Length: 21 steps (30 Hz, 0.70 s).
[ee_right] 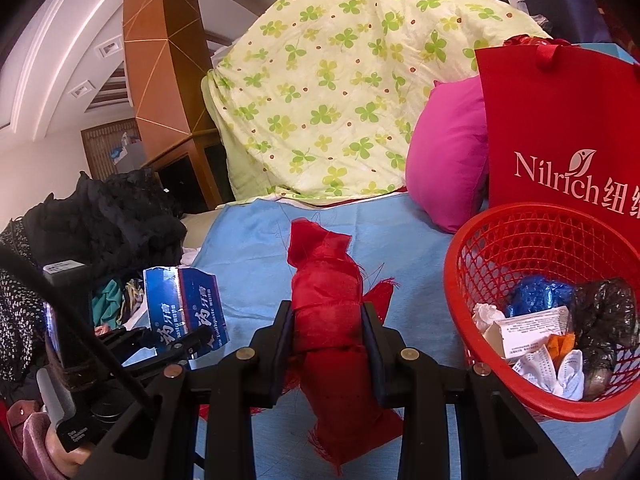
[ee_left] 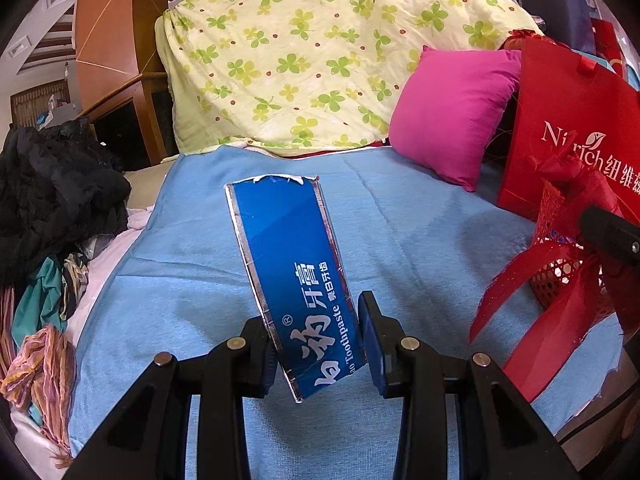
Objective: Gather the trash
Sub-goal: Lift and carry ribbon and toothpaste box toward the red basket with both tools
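Jaws L: left gripper (ee_left: 318, 344) clamped on blue cardboard toothpaste box (ee_left: 294, 276), held up, left of basket.
Jaws R: right gripper (ee_right: 328, 344) clamped on frayed red fabric bundle (ee_right: 332, 320), just left of basket.
Basket: red plastic mesh basket (ee_right: 516, 236) on blue blanket (ee_right: 248, 240); already holds crumpled paper, blue and dark wrappers.
Done: several bits binned.
Left: both held items still to drop in, probably last.
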### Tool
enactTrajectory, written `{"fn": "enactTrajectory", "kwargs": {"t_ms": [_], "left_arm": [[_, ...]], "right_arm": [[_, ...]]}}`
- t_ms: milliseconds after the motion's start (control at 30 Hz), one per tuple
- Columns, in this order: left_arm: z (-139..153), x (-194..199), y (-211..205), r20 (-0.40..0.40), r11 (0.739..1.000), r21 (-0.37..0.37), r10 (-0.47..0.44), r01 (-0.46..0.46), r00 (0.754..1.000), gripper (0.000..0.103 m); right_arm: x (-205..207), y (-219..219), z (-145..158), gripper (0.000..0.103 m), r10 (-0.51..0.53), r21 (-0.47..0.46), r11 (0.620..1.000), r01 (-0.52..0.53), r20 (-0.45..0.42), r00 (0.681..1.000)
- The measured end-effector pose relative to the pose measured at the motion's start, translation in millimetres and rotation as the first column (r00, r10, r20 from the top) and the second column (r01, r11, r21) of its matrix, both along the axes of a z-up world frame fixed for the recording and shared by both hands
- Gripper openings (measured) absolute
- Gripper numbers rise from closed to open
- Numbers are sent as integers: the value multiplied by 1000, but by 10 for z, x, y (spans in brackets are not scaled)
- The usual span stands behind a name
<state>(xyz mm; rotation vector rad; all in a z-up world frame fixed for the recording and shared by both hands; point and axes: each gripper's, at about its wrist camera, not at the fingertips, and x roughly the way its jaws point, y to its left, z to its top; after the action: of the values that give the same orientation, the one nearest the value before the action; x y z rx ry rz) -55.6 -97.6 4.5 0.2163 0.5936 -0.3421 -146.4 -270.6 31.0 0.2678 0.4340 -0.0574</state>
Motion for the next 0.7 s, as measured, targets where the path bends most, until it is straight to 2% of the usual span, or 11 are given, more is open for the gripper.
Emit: {"fn": "enactTrajectory", "kwargs": {"t_ms": [700], "left_arm": [[-22,-24,-43,11,1000,26,-18,18,1000,38]], "right_arm": [[-47,21,18,35,-7,-10,1000,7,9,1000]]}}
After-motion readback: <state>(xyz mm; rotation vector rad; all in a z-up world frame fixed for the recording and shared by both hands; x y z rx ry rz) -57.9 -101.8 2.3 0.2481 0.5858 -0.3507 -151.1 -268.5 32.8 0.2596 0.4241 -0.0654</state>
